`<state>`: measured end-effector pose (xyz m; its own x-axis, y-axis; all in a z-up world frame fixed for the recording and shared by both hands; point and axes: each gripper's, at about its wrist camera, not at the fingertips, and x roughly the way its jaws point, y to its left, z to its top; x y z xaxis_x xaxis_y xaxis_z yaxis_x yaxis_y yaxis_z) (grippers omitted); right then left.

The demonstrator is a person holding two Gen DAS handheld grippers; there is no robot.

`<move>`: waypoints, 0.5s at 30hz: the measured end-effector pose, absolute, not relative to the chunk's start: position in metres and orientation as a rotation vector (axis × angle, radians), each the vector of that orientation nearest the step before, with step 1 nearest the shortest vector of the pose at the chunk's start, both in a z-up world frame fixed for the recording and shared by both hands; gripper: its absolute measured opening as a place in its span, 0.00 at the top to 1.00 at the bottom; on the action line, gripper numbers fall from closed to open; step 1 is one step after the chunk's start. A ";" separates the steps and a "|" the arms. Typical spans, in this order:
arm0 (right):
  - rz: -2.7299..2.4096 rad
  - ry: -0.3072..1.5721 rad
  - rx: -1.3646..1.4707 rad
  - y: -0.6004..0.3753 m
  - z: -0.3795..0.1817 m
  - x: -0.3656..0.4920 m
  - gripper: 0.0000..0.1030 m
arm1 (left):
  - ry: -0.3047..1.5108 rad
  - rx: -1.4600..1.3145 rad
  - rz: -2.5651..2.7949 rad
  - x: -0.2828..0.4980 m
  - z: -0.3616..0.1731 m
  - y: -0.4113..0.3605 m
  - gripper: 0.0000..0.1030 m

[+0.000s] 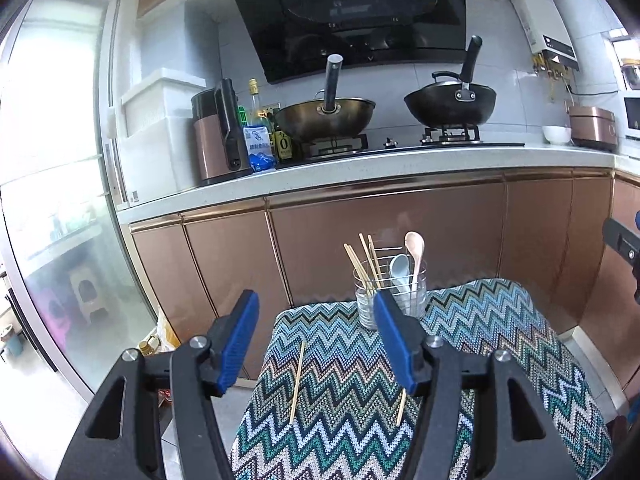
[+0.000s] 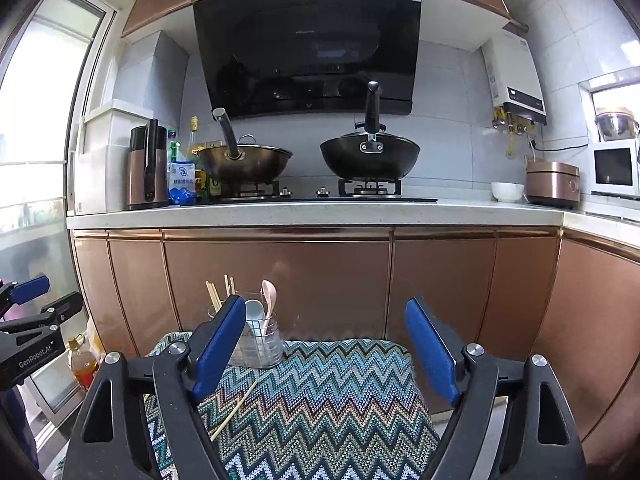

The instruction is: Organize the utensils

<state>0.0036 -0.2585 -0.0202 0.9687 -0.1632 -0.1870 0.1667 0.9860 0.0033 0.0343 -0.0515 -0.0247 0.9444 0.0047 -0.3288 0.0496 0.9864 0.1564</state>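
A clear glass holder (image 1: 366, 300) stands at the far edge of a zigzag-patterned cloth (image 1: 344, 392). It holds several bamboo chopsticks, a pale blue spoon (image 1: 400, 270) and a pink spoon (image 1: 414, 244). Two loose chopsticks lie on the cloth: one (image 1: 297, 382) between my left fingers, one (image 1: 401, 408) partly hidden under the right finger. My left gripper (image 1: 316, 332) is open and empty above the cloth. My right gripper (image 2: 326, 344) is open and empty; the holder (image 2: 262, 340) sits by its left finger, with one chopstick (image 2: 236, 408) on the cloth (image 2: 320, 408).
Copper cabinet doors (image 1: 380, 236) rise just behind the cloth, under a white counter (image 2: 320, 212) with two woks, a kettle and bottles. An oil bottle (image 2: 82, 364) stands on the floor at the left. A glass sliding door (image 1: 52, 200) is at the left.
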 end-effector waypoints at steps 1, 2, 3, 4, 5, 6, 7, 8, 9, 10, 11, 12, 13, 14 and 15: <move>-0.166 0.188 0.016 -0.258 -0.021 0.003 0.21 | 0.333 0.166 -0.020 0.034 -0.025 -0.052 0.44; -0.165 0.188 0.013 -0.258 -0.021 0.003 0.21 | 0.333 0.167 -0.019 0.033 -0.025 -0.052 0.44; -0.165 0.187 0.010 -0.257 -0.022 0.002 0.21 | 0.332 0.168 -0.017 0.032 -0.025 -0.052 0.44; -0.167 0.187 0.006 -0.257 -0.022 0.002 0.21 | 0.332 0.171 -0.016 0.031 -0.026 -0.053 0.44; -0.172 0.186 0.000 -0.256 -0.022 0.001 0.21 | 0.333 0.174 -0.016 0.031 -0.026 -0.054 0.44; -0.179 0.188 -0.005 -0.256 -0.022 0.001 0.21 | 0.336 0.178 -0.017 0.031 -0.027 -0.055 0.44; -0.187 0.190 -0.013 -0.255 -0.023 0.000 0.21 | 0.340 0.180 -0.017 0.031 -0.028 -0.055 0.44; -0.203 0.195 -0.027 -0.253 -0.023 0.000 0.21 | 0.343 0.181 -0.018 0.030 -0.029 -0.056 0.44; -0.217 0.198 -0.037 -0.253 -0.023 -0.001 0.21 | 0.346 0.181 -0.020 0.030 -0.030 -0.056 0.44; -0.235 0.201 -0.049 -0.252 -0.024 -0.002 0.21 | 0.349 0.182 -0.023 0.030 -0.031 -0.056 0.44; -0.249 0.205 -0.057 -0.251 -0.025 -0.002 0.21 | 0.353 0.184 -0.025 0.030 -0.032 -0.057 0.44; -0.268 0.211 -0.064 -0.251 -0.025 -0.003 0.21 | 0.355 0.186 -0.027 0.030 -0.033 -0.059 0.44; -0.281 0.218 -0.069 -0.251 -0.026 -0.004 0.21 | 0.358 0.188 -0.030 0.029 -0.034 -0.060 0.44; -0.293 0.225 -0.075 -0.251 -0.027 -0.004 0.21 | 0.359 0.188 -0.032 0.028 -0.035 -0.061 0.44; -0.300 0.229 -0.076 -0.251 -0.027 -0.005 0.21 | 0.360 0.186 -0.036 0.028 -0.036 -0.062 0.44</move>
<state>-0.0051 -0.2514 -0.0275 0.9295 -0.3013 -0.2125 0.2841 0.9527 -0.1083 0.0279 -0.0623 -0.0355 0.9353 -0.0017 -0.3537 0.0677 0.9824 0.1742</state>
